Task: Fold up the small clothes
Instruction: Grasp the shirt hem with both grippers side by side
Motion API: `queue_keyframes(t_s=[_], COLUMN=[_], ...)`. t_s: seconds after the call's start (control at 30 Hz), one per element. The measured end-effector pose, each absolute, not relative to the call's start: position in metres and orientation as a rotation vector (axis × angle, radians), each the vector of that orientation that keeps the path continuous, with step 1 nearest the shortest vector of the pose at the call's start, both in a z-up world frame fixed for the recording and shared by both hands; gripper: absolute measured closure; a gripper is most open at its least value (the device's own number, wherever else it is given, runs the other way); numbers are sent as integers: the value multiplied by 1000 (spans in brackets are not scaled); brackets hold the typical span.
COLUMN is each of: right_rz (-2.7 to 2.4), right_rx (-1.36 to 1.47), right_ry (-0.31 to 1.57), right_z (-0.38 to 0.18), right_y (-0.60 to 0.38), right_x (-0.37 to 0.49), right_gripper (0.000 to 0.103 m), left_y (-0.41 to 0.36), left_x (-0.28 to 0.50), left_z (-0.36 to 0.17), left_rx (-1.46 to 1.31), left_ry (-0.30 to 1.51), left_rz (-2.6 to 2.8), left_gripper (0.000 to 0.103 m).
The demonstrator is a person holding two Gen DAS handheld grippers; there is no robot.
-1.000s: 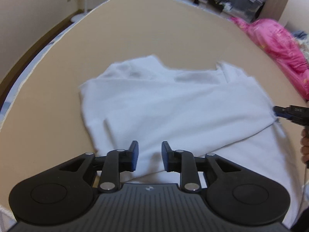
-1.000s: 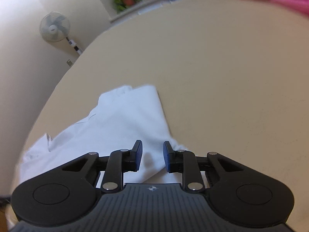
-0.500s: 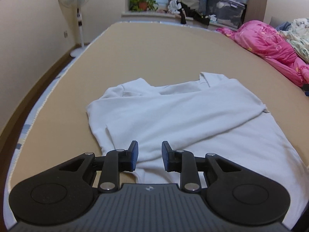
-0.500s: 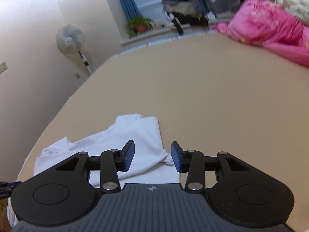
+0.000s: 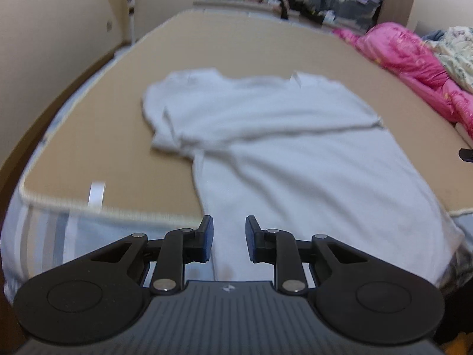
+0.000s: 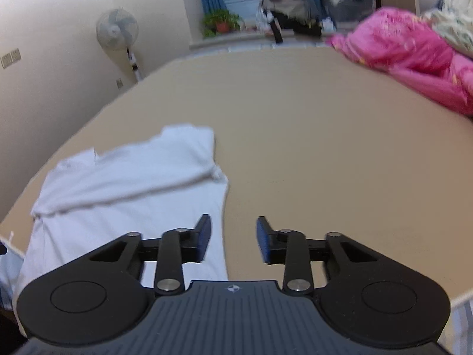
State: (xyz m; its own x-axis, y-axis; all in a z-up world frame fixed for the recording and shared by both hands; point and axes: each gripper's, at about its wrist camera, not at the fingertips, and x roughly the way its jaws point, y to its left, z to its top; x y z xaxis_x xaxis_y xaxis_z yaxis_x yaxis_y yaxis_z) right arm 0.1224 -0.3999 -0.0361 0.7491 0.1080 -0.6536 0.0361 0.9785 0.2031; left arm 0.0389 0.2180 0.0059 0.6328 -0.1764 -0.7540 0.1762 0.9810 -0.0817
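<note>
A white T-shirt (image 5: 283, 148) lies flat on the tan mat (image 5: 236, 41), its upper part folded over across the body and its hem hanging over the mat's near edge. It also shows in the right wrist view (image 6: 127, 189). My left gripper (image 5: 229, 238) is open and empty, above the shirt's hem at the near edge. My right gripper (image 6: 233, 238) is open and empty, above the shirt's right edge, its right finger over bare mat. The right gripper's tip shows at the right edge of the left wrist view (image 5: 466, 154).
A pink quilt (image 5: 414, 59) and a floral blanket (image 5: 455, 50) lie at the mat's right side. A standing fan (image 6: 118, 32) is by the left wall. A potted plant (image 6: 220, 22) and piled bags and bins (image 6: 313, 6) sit at the far end. Striped bedding (image 5: 44, 236) shows below the near edge.
Both grippers have drawn back toward the near edge and away from the shirt. The right gripper has opened wider. The folded-over shirt lies still.
</note>
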Motion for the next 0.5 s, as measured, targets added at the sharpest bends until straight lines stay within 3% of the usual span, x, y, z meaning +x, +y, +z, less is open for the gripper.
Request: queue_keyframes(t_s=[0.5], right_rz=[158], right_rx=[180], right_ry=[1056], right_z=[-82], right_y=[-402], right_x=[105], right_gripper=[69], left_y=[233], left_x=[12], left_z=[-38], left_rx=[-126], left_ry=[1131], left_rz=[-129], left_gripper=[76])
